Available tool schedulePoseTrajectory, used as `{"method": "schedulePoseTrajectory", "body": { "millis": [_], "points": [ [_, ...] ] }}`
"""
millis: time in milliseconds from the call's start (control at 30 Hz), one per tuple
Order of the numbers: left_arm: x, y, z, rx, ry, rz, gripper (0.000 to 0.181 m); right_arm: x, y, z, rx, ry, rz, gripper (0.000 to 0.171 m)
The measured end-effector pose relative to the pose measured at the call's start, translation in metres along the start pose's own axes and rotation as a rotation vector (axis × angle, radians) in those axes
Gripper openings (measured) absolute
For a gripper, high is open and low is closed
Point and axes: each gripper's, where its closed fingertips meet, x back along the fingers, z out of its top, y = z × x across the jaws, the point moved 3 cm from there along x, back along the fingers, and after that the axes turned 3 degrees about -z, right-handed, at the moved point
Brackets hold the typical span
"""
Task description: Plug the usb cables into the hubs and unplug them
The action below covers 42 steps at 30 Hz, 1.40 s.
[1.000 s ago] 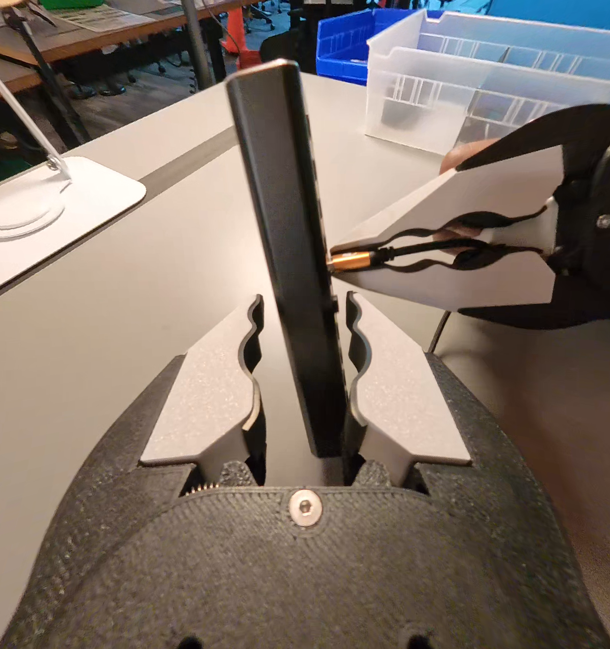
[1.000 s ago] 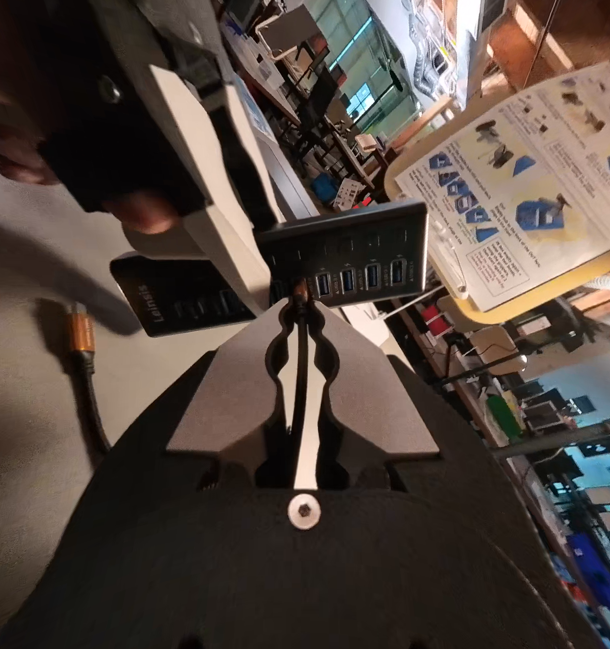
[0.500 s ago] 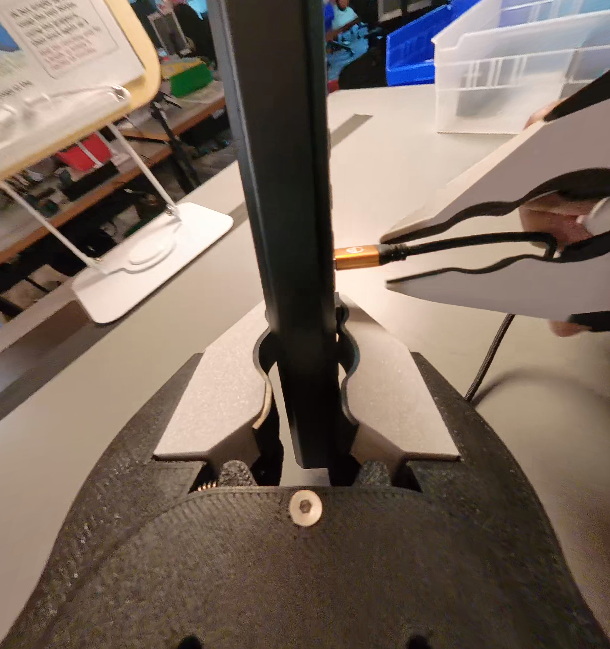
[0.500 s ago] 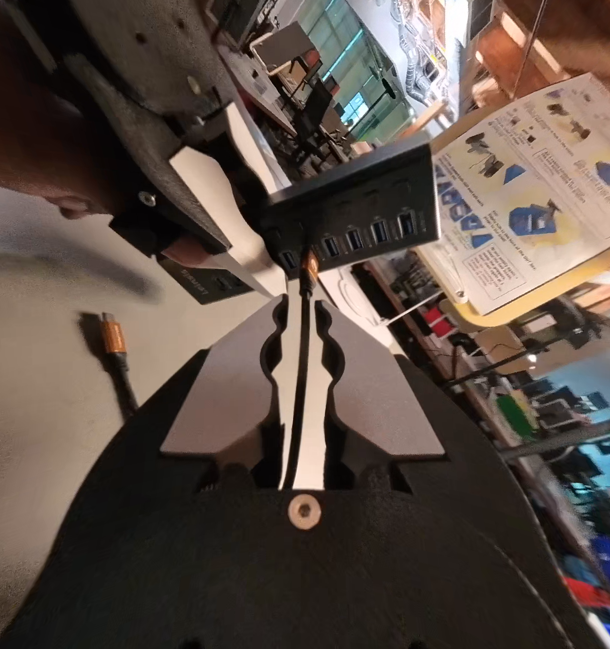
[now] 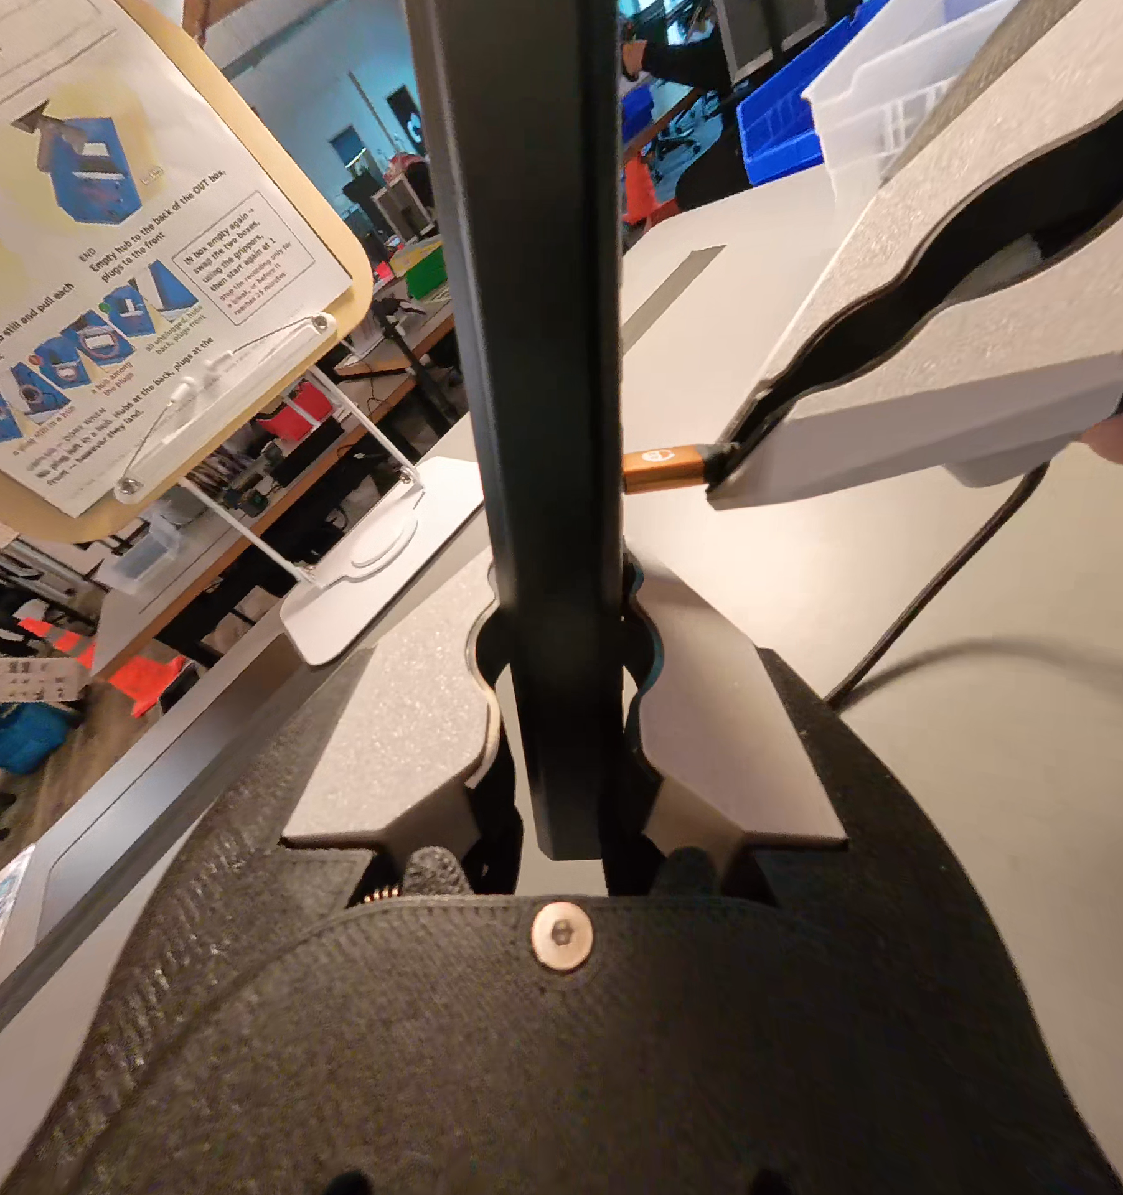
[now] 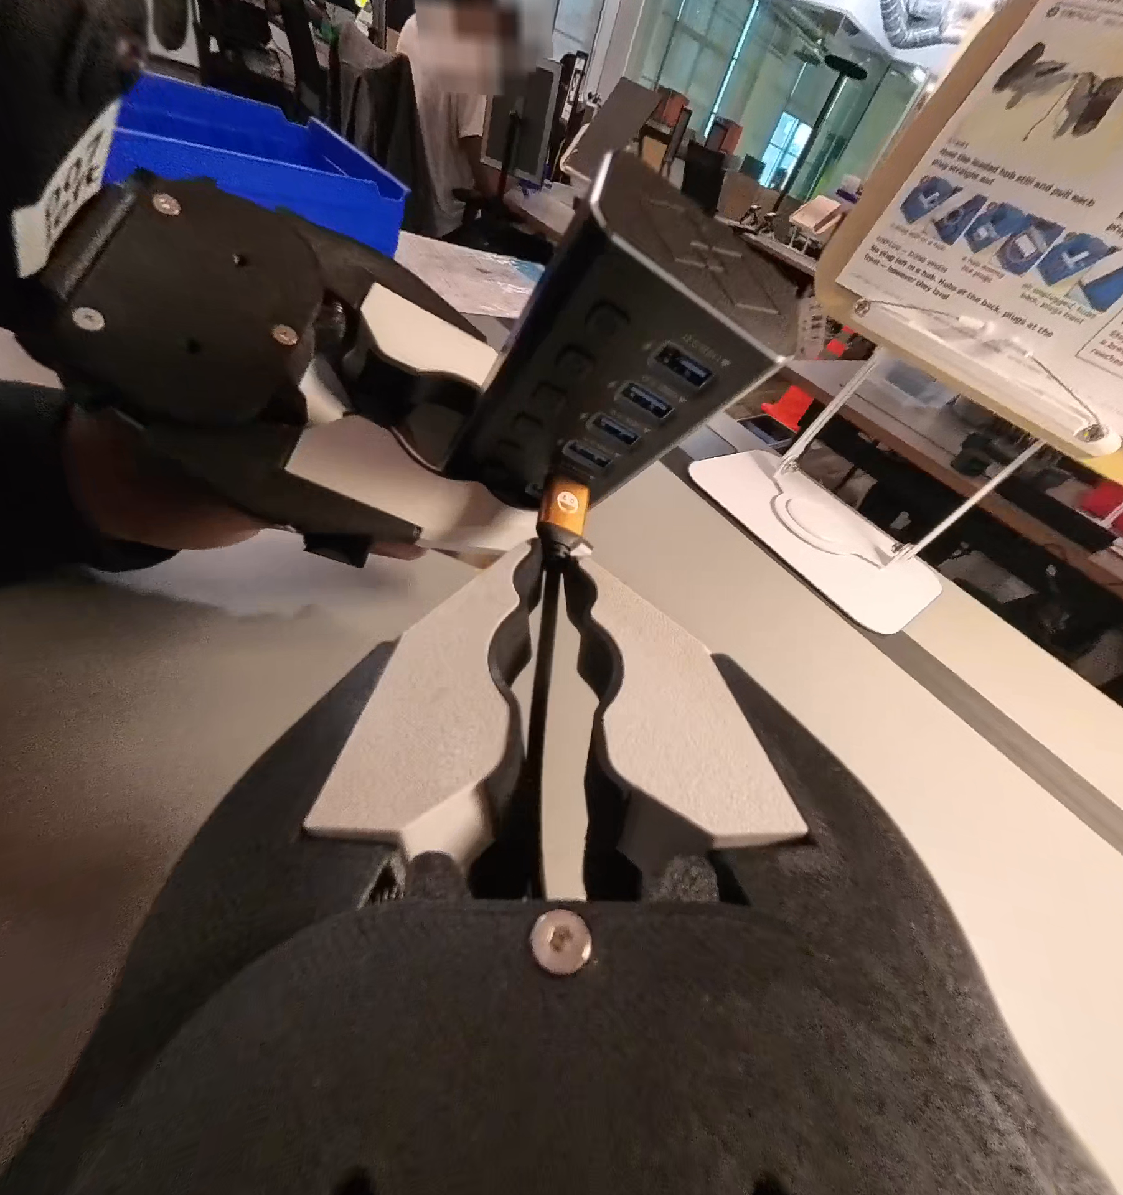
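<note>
My left gripper [image 5: 562, 585] is shut on a black USB hub [image 5: 533, 323] and holds it upright above the table. In the right wrist view the hub [image 6: 623, 362] shows a column of blue ports. My right gripper [image 6: 556, 549] is shut on a black cable [image 6: 543, 679] just behind its orange plug [image 6: 564, 511]. The orange plug [image 5: 662, 469] sits in the hub's lowest visible port. The left gripper [image 6: 455, 511] shows at the hub's lower end in the right wrist view, and the right gripper [image 5: 733, 465] shows at the right in the left wrist view.
A white stand [image 5: 378, 569] carries an instruction sheet [image 5: 112, 258] at the table's left edge; it also shows in the right wrist view [image 6: 837, 549]. A clear bin [image 5: 869, 123] and a blue bin [image 5: 779, 129] stand at the back. A person sits in the background. The tips of one gripper are about 5 centimetres away from the tips of the other.
My left gripper closed on the hub and lifted and tilted it. My right gripper slid back along the cable, so the orange plug now shows fully in the port.
</note>
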Motion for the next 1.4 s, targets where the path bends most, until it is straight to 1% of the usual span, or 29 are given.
{"method": "schedulePoseTrajectory", "body": {
  "millis": [67, 167, 267, 367, 467, 533, 600, 700, 767, 800, 833, 867, 933, 1000, 1067, 1200, 1300, 1333, 1400],
  "points": [
    [-0.001, -0.003, 0.001, 0.007, -0.008, 0.017, 0.031, 0.000, -0.001, 0.000, -0.034, 0.006, -0.010, 0.005],
    [0.001, -0.001, 0.003, 0.017, 0.003, 0.001, 0.031, 0.003, -0.001, 0.001, 0.088, 0.019, -0.037, 0.005],
    [-0.002, -0.003, 0.003, 0.024, -0.010, 0.014, 0.030, 0.002, 0.002, -0.001, -0.003, 0.007, -0.034, 0.005],
    [-0.001, -0.003, 0.000, 0.056, -0.003, -0.008, 0.030, 0.002, -0.002, 0.000, 0.076, 0.017, -0.049, 0.005],
    [-0.003, -0.004, -0.001, 0.066, -0.030, 0.003, 0.030, 0.001, 0.002, -0.004, -0.019, -0.002, -0.017, 0.005],
    [-0.003, -0.004, -0.004, 0.092, -0.025, -0.019, 0.031, 0.000, -0.004, -0.003, 0.021, 0.003, -0.032, 0.005],
    [-0.002, -0.003, -0.006, 0.088, -0.036, -0.019, 0.031, 0.000, -0.001, -0.005, 0.047, -0.004, -0.007, 0.005],
    [-0.006, -0.005, -0.005, 0.086, -0.055, -0.005, 0.030, 0.000, 0.004, -0.010, 0.006, -0.020, -0.005, 0.005],
    [-0.005, -0.022, -0.016, 0.135, -0.091, 0.066, 0.031, 0.003, -0.016, -0.008, 0.021, -0.005, 0.087, 0.004],
    [-0.001, -0.038, -0.025, 0.216, -0.094, 0.079, 0.031, 0.006, -0.022, -0.008, 0.057, 0.002, 0.098, 0.004],
    [0.005, -0.055, -0.034, 0.289, -0.093, 0.101, 0.031, 0.005, -0.015, -0.013, 0.115, -0.027, 0.037, 0.004],
    [0.013, -0.070, -0.043, 0.323, -0.101, 0.125, 0.031, 0.006, 0.002, -0.015, 0.126, -0.039, -0.027, 0.004],
    [0.024, -0.089, -0.060, 0.363, -0.119, 0.149, 0.030, 0.014, 0.033, -0.012, -0.043, -0.010, -0.029, 0.005],
    [0.025, -0.092, -0.068, 0.430, -0.115, 0.108, 0.030, 0.022, 0.049, -0.016, -0.087, -0.004, -0.007, 0.004],
    [0.018, -0.087, -0.075, 0.460, -0.140, 0.053, 0.030, 0.022, 0.049, -0.026, -0.130, -0.071, 0.083, 0.004],
    [0.005, -0.067, -0.083, 0.426, -0.206, -0.023, 0.030, 0.023, 0.043, -0.053, -0.216, -0.243, 0.239, 0.005],
    [0.001, -0.057, -0.082, 0.411, -0.214, -0.059, 0.030, 0.023, 0.040, -0.073, -0.200, -0.360, 0.259, 0.007],
    [0.001, -0.056, -0.081, 0.404, -0.213, -0.064, 0.030, 0.022, 0.038, -0.079, -0.191, -0.402, 0.260, 0.010],
    [0.001, -0.054, -0.079, 0.390, -0.211, -0.068, 0.031, 0.018, 0.032, -0.092, -0.159, -0.471, 0.261, 0.023]
  ]
}}
